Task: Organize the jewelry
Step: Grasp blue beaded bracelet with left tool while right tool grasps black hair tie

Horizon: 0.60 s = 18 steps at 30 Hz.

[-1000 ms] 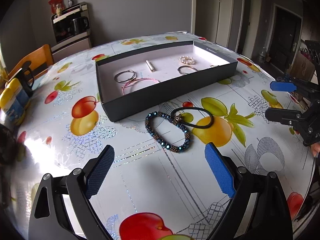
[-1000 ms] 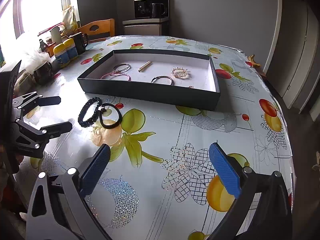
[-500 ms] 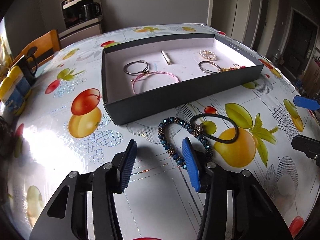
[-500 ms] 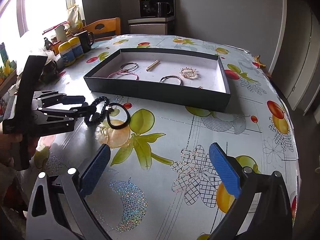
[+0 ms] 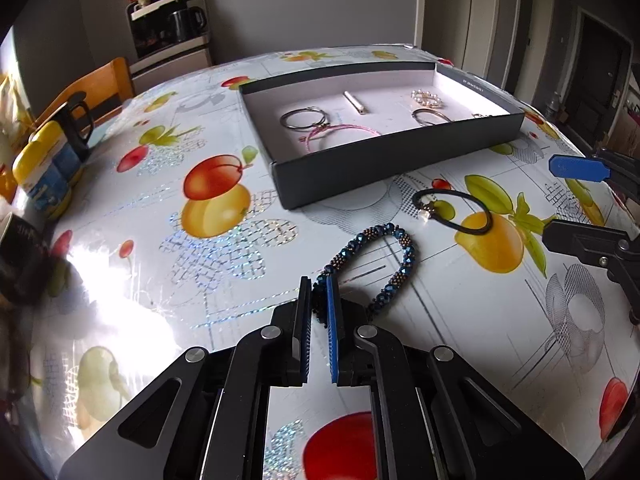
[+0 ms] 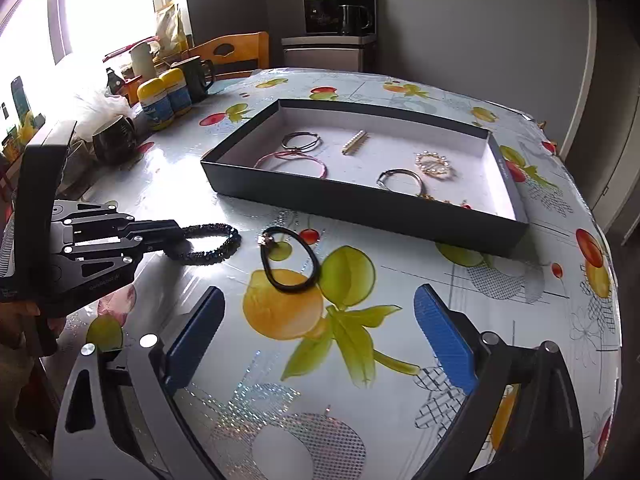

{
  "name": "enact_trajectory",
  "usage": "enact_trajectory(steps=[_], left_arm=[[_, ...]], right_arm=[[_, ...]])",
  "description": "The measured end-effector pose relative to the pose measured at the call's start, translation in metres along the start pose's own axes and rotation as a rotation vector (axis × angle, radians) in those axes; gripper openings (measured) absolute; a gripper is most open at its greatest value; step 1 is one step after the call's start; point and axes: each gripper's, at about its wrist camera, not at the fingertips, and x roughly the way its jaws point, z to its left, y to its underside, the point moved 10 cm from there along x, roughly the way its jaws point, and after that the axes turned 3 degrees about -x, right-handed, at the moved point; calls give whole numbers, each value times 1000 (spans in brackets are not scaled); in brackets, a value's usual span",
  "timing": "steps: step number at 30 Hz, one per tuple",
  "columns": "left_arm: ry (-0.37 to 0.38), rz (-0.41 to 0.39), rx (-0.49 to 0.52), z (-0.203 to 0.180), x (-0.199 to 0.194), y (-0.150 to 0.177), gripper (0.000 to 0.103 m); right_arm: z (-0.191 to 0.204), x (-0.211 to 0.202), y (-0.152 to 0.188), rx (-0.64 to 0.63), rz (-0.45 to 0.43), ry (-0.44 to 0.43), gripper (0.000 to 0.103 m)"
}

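Left wrist view: left claw (image 5: 319, 294) pinched the blue-and-bronze beaded bracelet (image 5: 374, 268), mid-task.

Its blue pads had just been closing and were pressed on the near end of the bracelet; rest of the loop lay on the fruit-print counter (image 5: 224, 280), not yet lifted as far as I could tell. Right claw (image 6: 316, 344) was spread wide w/ nothing between the pads, hovering near the black elastic hair tie w/ small charm (image 6: 290, 260), which lay on the counter just in front of the shallow black cardboard tray (image 6: 352, 204). Tray already held approx. six pcs: silver rings, pink bangle, pearl clip etc. Left to do, by my read: bracelet & hair tie into the tray.
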Motion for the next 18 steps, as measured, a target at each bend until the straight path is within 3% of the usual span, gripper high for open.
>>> enact_trajectory(steps=[3,11,18], left_arm=[[0,2,-22,12,-5,6,7],[12,0,-34,26,-13,16,7],[50,-5,-39,24,-15,18,7]], right_arm=[[12,10,-6,-26,10,-5,81],[29,44,-11,-27,79,-29,39],[28,58,-13,-23,93,2,35]])
